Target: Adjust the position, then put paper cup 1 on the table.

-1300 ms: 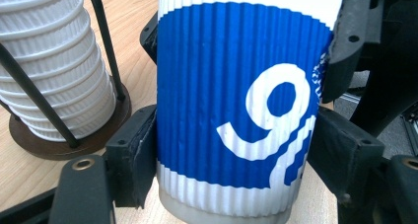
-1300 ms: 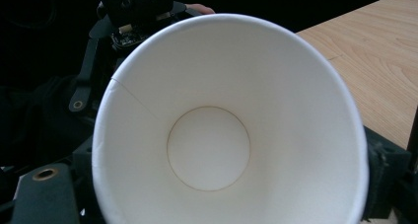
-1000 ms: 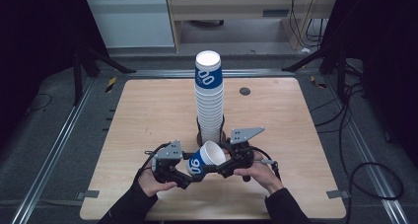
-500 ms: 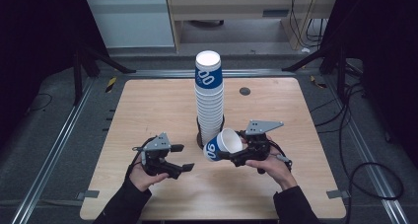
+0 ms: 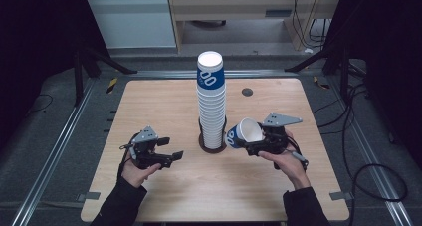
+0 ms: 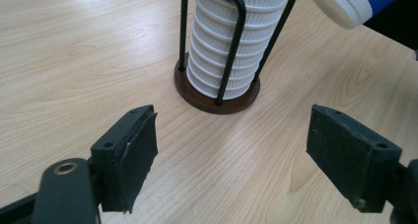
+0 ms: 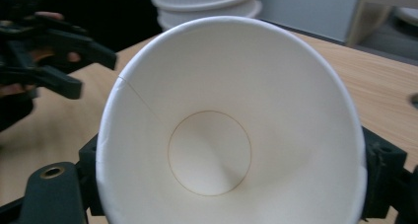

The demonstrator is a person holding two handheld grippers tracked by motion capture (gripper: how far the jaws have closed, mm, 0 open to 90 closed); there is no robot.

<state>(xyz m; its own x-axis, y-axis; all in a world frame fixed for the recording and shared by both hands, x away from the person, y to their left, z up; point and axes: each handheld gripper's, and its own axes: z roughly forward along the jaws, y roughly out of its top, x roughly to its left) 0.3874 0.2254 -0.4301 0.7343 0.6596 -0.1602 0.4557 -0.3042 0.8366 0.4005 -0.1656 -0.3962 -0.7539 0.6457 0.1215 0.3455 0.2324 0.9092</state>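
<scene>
Table (image 5: 164,106): light wood, carrying everything below.
Cup stack (image 5: 211,101): tall white-and-blue tower at the table's middle, seated in a wire holder (image 6: 217,93) on a dark round base.
Paper cup (image 5: 242,133): clamped between the jaws of the right gripper (image 5: 247,145), tipped on its side, just right of the stack's foot (its open mouth faces that gripper's camera).
Left gripper (image 5: 171,157): jaws wide apart, holding nothing, left of the holder and clear of the paper cup.
</scene>
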